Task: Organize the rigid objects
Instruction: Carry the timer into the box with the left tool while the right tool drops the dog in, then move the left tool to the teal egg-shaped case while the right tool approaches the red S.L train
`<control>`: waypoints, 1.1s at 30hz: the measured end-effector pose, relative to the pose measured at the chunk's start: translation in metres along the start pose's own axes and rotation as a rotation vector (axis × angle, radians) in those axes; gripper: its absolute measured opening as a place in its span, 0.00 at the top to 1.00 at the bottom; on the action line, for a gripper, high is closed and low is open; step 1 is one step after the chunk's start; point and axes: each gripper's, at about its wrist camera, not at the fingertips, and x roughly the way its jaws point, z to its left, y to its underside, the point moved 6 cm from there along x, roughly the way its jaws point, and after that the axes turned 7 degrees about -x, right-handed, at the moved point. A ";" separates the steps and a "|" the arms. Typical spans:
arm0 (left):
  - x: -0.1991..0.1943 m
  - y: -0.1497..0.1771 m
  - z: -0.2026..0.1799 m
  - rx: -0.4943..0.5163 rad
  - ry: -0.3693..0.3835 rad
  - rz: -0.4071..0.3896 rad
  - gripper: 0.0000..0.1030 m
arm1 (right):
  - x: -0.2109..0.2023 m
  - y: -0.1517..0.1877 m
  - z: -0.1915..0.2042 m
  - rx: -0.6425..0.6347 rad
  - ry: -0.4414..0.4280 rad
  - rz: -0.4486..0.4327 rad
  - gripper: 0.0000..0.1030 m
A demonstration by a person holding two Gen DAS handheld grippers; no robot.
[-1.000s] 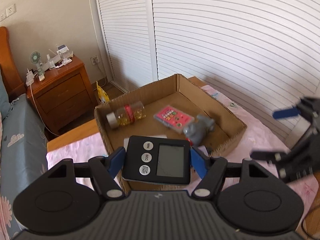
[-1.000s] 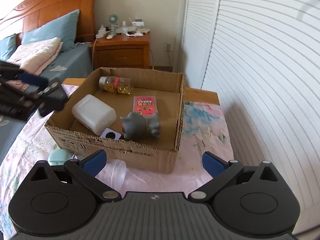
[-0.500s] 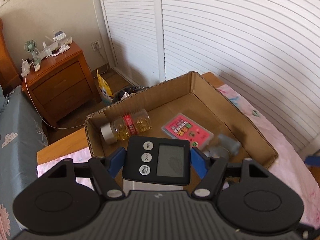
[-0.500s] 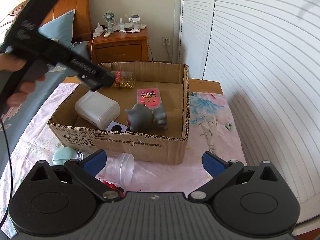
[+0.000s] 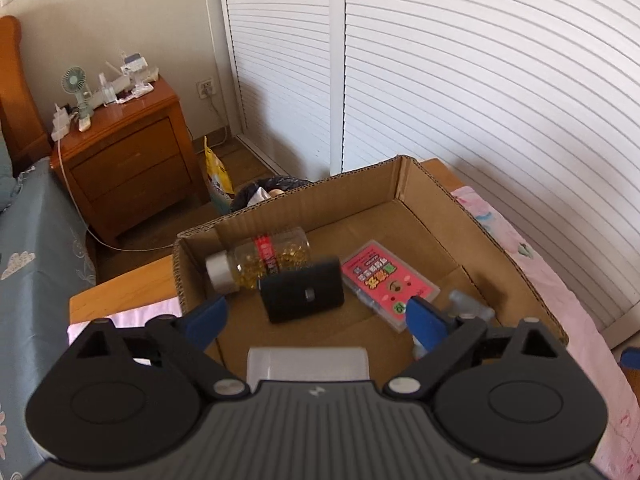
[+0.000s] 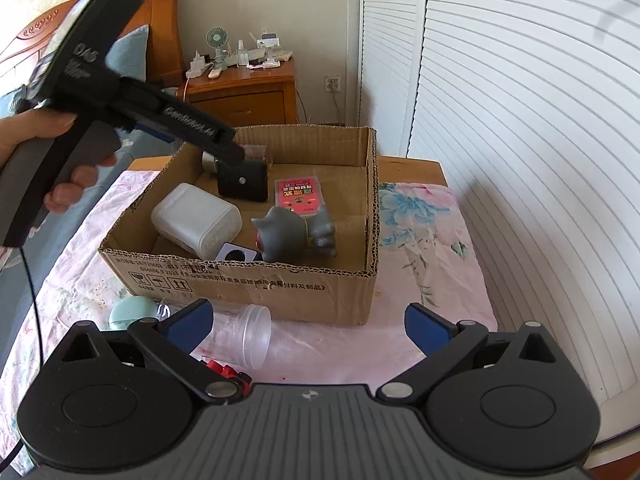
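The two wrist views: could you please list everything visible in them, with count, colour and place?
cardboard box: one, brown, on the pink floral cloth
timer: one, black, back up, inside the box beside the bottle
bottle: one, clear with yellow capsules and a red label, lying at the box's far wall
card case: one, pink, flat on the box floor
cat figure: one, grey, in the box
plastic container: one, white, in the box
clear cup: one, lying on the cloth in front of the box
round object: one, pale green, in front of the box
nightstand: one, wooden, with a small fan
left gripper: jaws opening, nothing between them
right gripper: open, empty
hand: one, holding the left gripper's handle
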 end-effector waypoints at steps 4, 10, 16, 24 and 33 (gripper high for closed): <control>-0.019 0.010 0.000 0.003 -0.005 -0.018 0.07 | -0.007 0.002 0.003 0.005 -0.004 -0.011 0.00; -0.049 0.030 -0.001 0.000 -0.012 -0.060 0.03 | -0.018 0.006 0.009 0.003 -0.011 -0.026 0.00; -0.072 0.063 -0.002 -0.034 -0.020 -0.086 0.02 | -0.020 0.017 0.011 0.013 -0.012 -0.029 0.00; -0.084 0.123 -0.003 -0.107 -0.084 -0.111 0.02 | -0.011 0.039 0.012 0.000 -0.011 -0.026 0.00; -0.078 0.174 0.004 -0.216 -0.147 -0.109 0.02 | 0.008 0.056 0.025 -0.019 -0.024 0.028 0.00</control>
